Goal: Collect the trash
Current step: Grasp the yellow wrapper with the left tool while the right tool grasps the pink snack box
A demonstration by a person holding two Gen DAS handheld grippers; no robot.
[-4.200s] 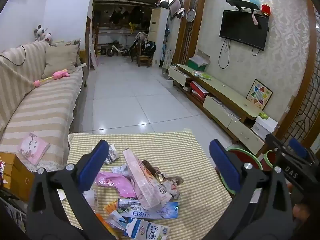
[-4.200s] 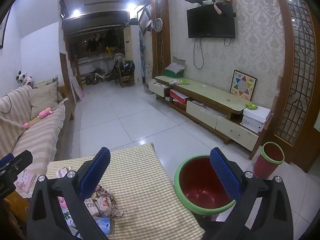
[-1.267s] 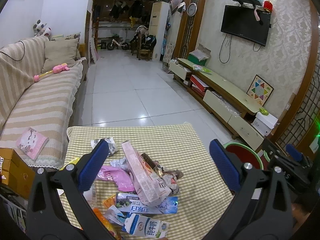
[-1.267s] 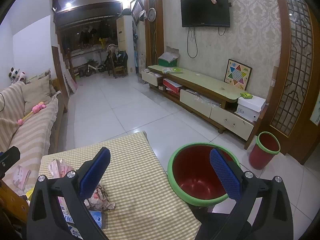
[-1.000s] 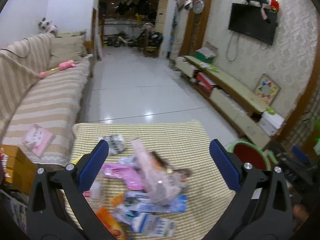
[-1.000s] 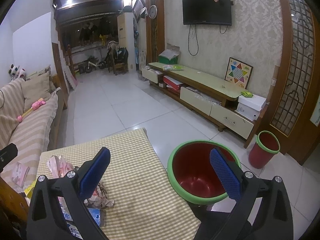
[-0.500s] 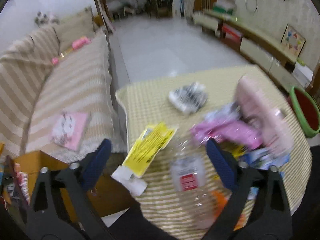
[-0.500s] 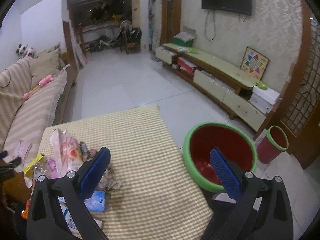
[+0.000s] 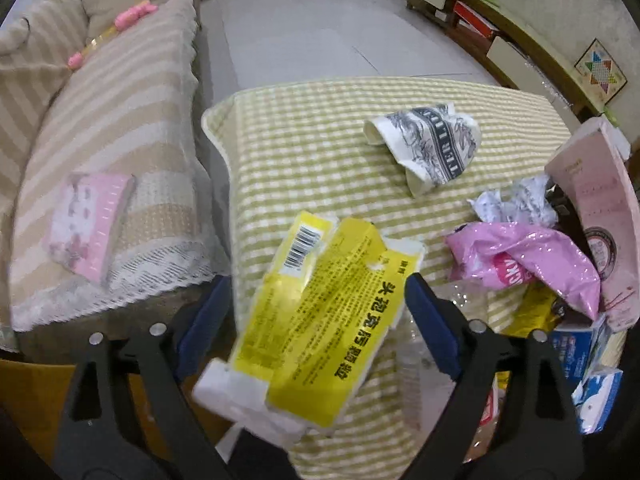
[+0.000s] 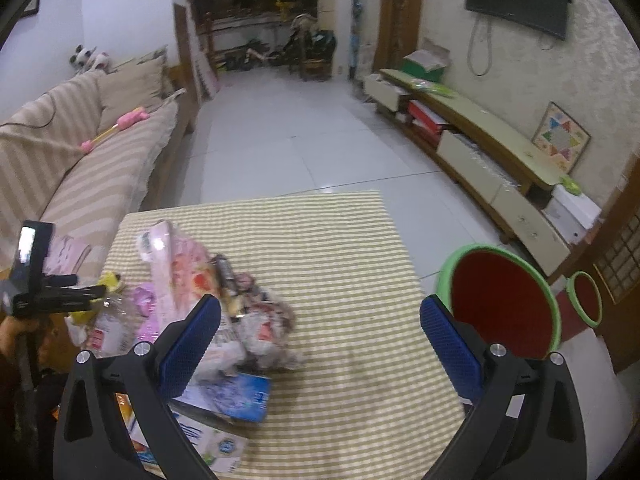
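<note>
A flattened yellow package [image 9: 320,312] lies at the near left corner of the checked tablecloth [image 9: 300,140], its white end hanging over the edge. My left gripper [image 9: 316,300] points steeply down around it, and the jaws stand open on either side of the package without visibly pinching it. More trash lies to the right: a crumpled paper cup [image 9: 432,144], a pink plastic bag [image 9: 528,256], a tall pink carton [image 9: 600,208] and a clear bottle [image 9: 436,344]. My right gripper [image 10: 320,320] hovers open over the table beside the pile [image 10: 256,312], with nothing between its jaws.
A red basin with a green rim [image 10: 500,304] stands on the floor off the table's right edge, and a smaller red bin [image 10: 584,296] stands behind it. The striped sofa [image 9: 100,120] with a pink booklet [image 9: 88,220] runs along the left. A low TV bench [image 10: 500,152] lines the right wall.
My left gripper has swung down and to the left, from above the pile to the table's corner, and the yellow package now sits between its jaws. The right gripper has tipped down toward the pile.
</note>
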